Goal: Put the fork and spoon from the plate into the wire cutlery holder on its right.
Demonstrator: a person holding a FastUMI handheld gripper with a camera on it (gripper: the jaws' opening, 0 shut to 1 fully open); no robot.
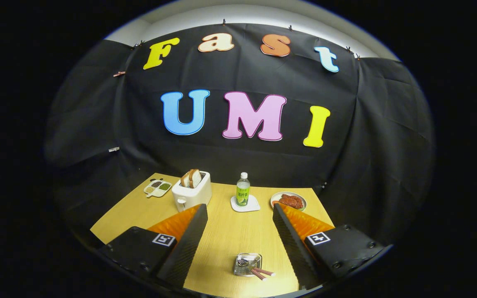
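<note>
So we're hovering over the light wooden table with our gripper spread wide, nothing between the fingers. The task's bits sit low between the fingers, at about 6 o'clock from their tips: a small clear glassy dish with what looks like a metal fork and spoon lying in it, their reddish-brown handles poking out over the rim toward 4 o'clock. It's pretty small in the view, so we can't tell fork from spoon for sure. We also can't make out a wire cutlery holder from here.

Handling guess: cutlery is light, stiff and thin, and the metal ends are likely slippery, so we'd pinch a handle where it overhangs the rim. That bit has air under it and looks less slick. The dish looks light too and may skid if we nudge it.

Other stuff is well beyond the fingers: a white toaster with bread slices at 11 o'clock, a little divided snack tray further at 10, a clear bottle with green label on a white coaster at 12, and a plate of reddish meat at 1. None of it blocks the way to the dish.
</note>
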